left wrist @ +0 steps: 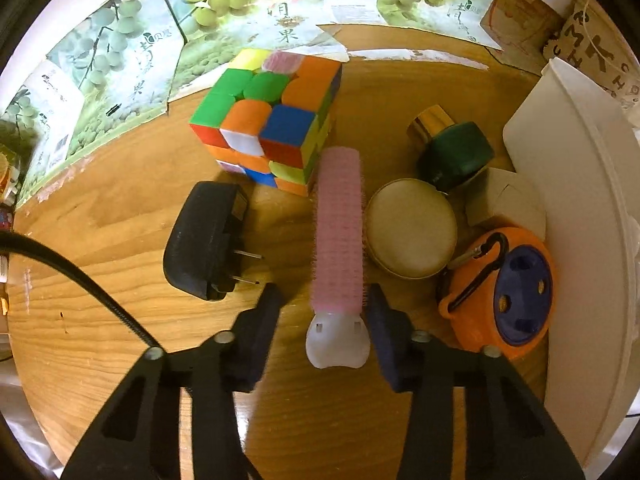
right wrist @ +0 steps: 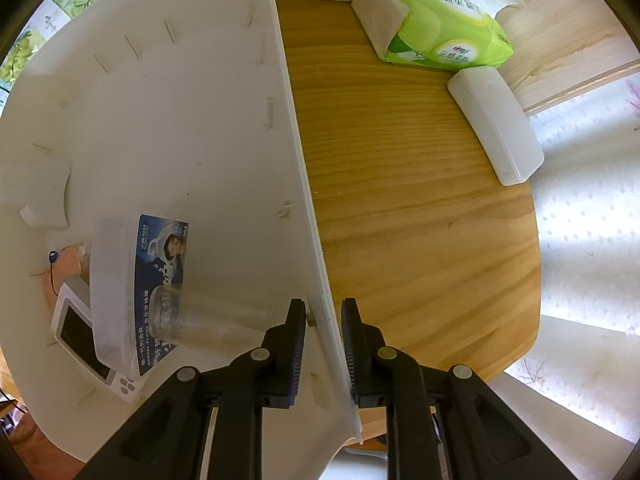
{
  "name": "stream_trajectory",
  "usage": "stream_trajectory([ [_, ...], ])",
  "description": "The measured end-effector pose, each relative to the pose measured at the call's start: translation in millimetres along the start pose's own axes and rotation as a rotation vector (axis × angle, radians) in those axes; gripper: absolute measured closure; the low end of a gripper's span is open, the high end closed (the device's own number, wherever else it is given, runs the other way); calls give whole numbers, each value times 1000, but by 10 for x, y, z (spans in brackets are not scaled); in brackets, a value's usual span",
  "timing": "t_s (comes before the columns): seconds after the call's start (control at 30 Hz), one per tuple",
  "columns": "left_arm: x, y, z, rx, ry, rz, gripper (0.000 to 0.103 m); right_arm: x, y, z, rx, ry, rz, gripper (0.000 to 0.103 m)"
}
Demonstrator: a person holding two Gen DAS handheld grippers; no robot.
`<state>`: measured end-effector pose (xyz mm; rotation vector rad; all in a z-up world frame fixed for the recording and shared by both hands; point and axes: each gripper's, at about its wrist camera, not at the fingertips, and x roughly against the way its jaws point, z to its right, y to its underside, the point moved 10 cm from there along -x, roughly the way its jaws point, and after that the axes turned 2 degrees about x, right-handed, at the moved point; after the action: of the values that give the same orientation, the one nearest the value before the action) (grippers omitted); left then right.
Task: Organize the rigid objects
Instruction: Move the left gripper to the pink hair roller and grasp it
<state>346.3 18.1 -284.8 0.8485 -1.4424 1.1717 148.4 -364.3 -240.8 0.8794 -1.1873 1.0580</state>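
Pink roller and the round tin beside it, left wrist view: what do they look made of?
Pink roller: likely plastic core wrapped in fuzzy bristled mesh, with a smooth translucent plastic end. Round tin: probably metal, dull gold sheen; could be coated plastic.

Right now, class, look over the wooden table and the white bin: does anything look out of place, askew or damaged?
The power adapter lies on its side, prongs level. A clear cup lies tipped over in the white bin, against a floss box. Nothing looks spilled or broken.
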Motion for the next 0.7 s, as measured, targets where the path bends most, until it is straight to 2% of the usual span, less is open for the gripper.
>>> stream_trajectory([
  [0.03,5,-6,-14,-2,-2,1,64,5,-1,3,1,0,0,84],
  [0.07,-2,-35,-51,1,-3,4,72,3,-1,6,2,-1,0,84],
  [0.23,12,-9,-74,7,23,-3,73,5,-2,0,7,-1,2,84],
  [0.4,92,-14,-5,7,12,16,74,7,-1,1,8,-1,2,84],
  [0.7,539,57,75,11,-2,80,74,-5,8,-19,22,-3,1,85],
])
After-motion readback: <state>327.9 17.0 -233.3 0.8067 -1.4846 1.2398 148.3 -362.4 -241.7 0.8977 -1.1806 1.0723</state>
